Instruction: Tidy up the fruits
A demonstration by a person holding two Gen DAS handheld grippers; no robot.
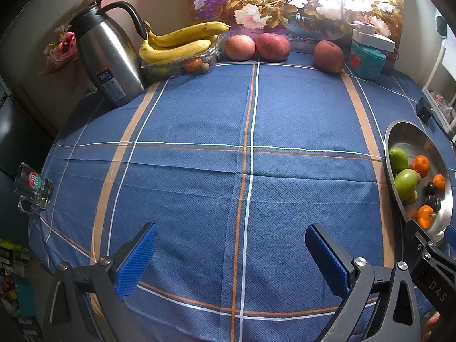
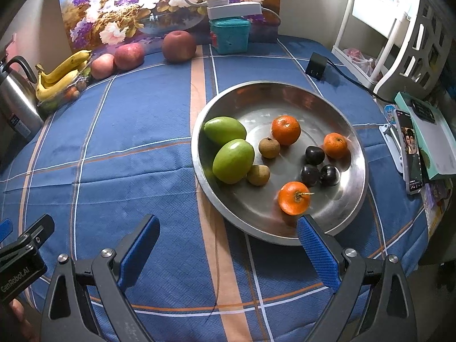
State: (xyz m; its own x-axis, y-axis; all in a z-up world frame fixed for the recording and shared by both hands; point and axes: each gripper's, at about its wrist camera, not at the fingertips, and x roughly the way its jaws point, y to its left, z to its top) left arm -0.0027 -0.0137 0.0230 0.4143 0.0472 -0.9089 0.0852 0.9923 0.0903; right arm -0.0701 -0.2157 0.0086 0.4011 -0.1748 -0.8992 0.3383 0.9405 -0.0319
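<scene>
Left claw: spread wide, nothing between the blue pads, hovering over bare blue plaid cloth on the bench. Right claw: also spread wide and empty; its right pad sits at the near rim of the steel bowl, just below one tangerine, contact unclear.

Bowl contents, right wrist view:
- two green fruits touching each other at the left wall
- three tangerines: near rim, centre-back, right
- two small brown round fruits, one beside each green fruit
- three dark plum-like fruits clustered between the tangerines

In the left wrist view the same bowl sits at the far right edge, with the right claw's body next to it.

Far edge of the bench, against a flower painting:
- three red apples: two touching, the third apart to the right
- banana bunch lying on top of a clear plastic tray holding small fruits
- steel thermos jug left of the bananas
- teal box right of the lone apple, with a white lamp base on top

Left edge: glass mug. Right of the bowl: black adapter with cable, and a phone with its screen lit.
</scene>
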